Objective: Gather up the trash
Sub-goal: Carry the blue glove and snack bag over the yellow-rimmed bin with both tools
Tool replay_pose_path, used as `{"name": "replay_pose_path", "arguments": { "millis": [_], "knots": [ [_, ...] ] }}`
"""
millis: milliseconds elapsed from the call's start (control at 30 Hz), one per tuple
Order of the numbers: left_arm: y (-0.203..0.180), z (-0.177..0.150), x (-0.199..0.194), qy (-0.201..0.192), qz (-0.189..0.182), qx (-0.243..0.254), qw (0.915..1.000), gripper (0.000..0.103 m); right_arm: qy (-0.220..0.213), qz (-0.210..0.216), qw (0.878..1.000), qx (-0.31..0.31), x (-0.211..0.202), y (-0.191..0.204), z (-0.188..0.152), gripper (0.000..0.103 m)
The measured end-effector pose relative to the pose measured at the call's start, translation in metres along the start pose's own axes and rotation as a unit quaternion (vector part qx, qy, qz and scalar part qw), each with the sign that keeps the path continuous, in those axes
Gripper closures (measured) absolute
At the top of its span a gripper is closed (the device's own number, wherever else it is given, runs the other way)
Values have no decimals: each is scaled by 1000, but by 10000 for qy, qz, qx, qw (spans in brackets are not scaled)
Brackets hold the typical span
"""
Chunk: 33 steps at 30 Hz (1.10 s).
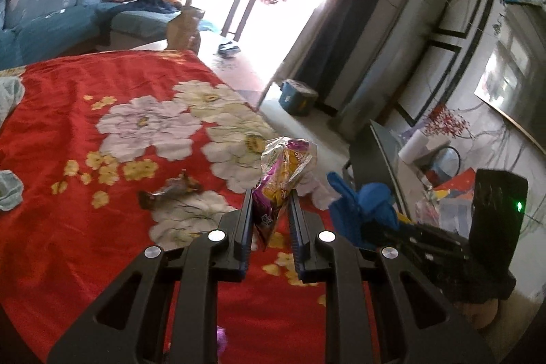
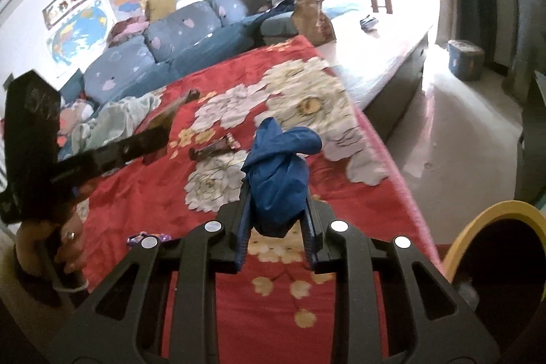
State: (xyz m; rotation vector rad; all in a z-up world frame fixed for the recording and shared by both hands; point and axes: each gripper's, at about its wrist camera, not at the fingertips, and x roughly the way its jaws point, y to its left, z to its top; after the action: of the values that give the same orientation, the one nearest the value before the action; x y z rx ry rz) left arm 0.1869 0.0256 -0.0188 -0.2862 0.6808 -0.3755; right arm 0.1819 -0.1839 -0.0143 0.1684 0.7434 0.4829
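Both grippers are carrying trash.
The left gripper (image 1: 269, 210) is pinching a snack wrapper (image 1: 285, 173) and the right gripper (image 2: 276, 210) a blue wad (image 2: 278, 173); either could be slipping free before reaching the yellow-rimmed bin (image 2: 477, 220) at four o'clock.

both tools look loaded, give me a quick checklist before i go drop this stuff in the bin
1. Left tool pinching the purple and yellow snack wrapper: ok, held between the fingers.
2. Right tool pinching the crumpled blue bag: ok, though most of the bag bulges above the fingers.
3. Both loads lifted off the red floral cloth: ok.
4. Bin reachable: cannot tell; a yellow-rimmed container sits at the right edge of the right wrist view, contents dark.
5. Table cleared: not ok; a brown candy wrapper and a small purple wrapper remain on the cloth.
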Motion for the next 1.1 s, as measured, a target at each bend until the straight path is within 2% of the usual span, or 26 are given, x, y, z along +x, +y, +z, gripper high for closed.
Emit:
{"name": "replay_pose_path", "arguments": {
  "millis": [533,1100],
  "knots": [
    [-57,-17,10,177,-348,507,9980,84,-353,-501,9975,350,-43,-51,-1,83],
    [-123,-42,40,539,-713,1095,9900,84,-590,-1074,9875,995,-80,-115,-16,83]
  ]
}}
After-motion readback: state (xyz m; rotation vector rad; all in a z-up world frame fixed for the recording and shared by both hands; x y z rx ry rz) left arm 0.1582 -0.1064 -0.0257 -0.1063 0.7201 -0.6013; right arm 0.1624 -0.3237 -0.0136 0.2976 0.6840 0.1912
